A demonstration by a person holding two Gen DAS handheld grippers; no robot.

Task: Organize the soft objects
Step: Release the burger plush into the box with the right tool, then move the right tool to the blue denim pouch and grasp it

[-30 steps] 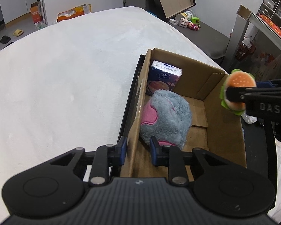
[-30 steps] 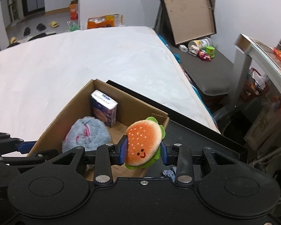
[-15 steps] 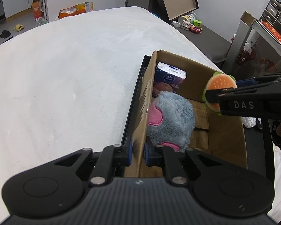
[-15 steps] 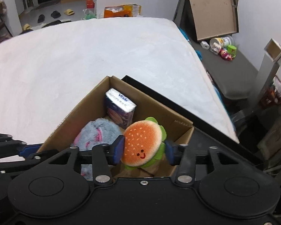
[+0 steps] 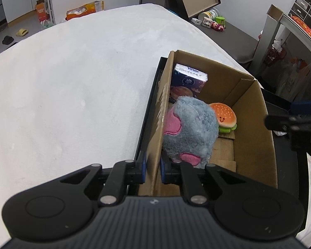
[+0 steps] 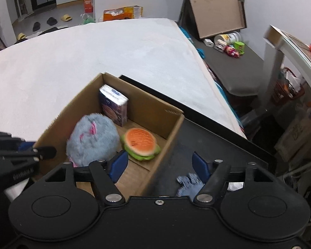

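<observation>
A cardboard box (image 5: 253,112) (image 6: 172,124) sits on a black tray at the edge of a white bed. Inside lie a grey and pink plush (image 5: 190,128) (image 6: 91,139), a burger plush (image 5: 224,117) (image 6: 140,141) and a blue tissue pack (image 5: 187,82) (image 6: 114,106). My left gripper (image 5: 152,169) is shut on the box's near left wall. My right gripper (image 6: 158,164) is open and empty above the box's right wall; it shows at the right in the left wrist view (image 5: 280,122).
The white bed (image 5: 72,87) spreads left and behind the box. A black tray (image 6: 217,145) holds a blue-grey cloth (image 6: 188,184) right of the box. A dark bench with toys (image 6: 234,47), a leaning board and a shelf stand at the back right.
My right gripper opened and let go of the burger plush, which dropped into the box beside the grey plush. My left gripper closed onto the box's wall.
</observation>
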